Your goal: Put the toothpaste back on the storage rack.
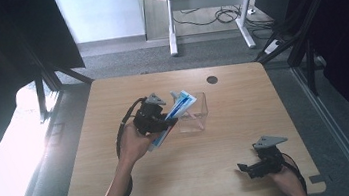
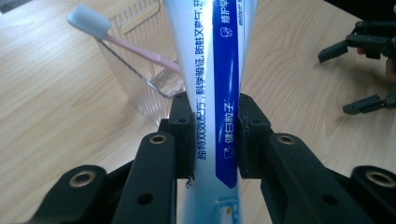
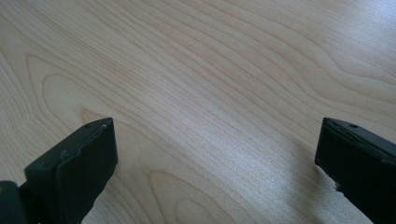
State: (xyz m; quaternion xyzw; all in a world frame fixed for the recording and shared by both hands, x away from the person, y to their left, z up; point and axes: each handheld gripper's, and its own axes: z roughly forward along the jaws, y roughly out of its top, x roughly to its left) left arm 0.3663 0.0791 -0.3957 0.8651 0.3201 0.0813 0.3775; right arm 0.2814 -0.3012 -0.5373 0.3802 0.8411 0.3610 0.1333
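Toothpaste tube (image 2: pixel 212 93) ends beyond frame edges

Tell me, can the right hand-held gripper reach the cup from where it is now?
Probably yes. The right hand-held gripper is open and holds nothing, and the bare table lies between it and the cup. But the left hand-held gripper holds the toothpaste over the cup's near-left side.

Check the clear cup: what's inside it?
Inside the clear cup a pink toothbrush leans, white head above the rim. The toothpaste tube, clamped in the left gripper, covers the cup's far side, so anything else there is hidden.
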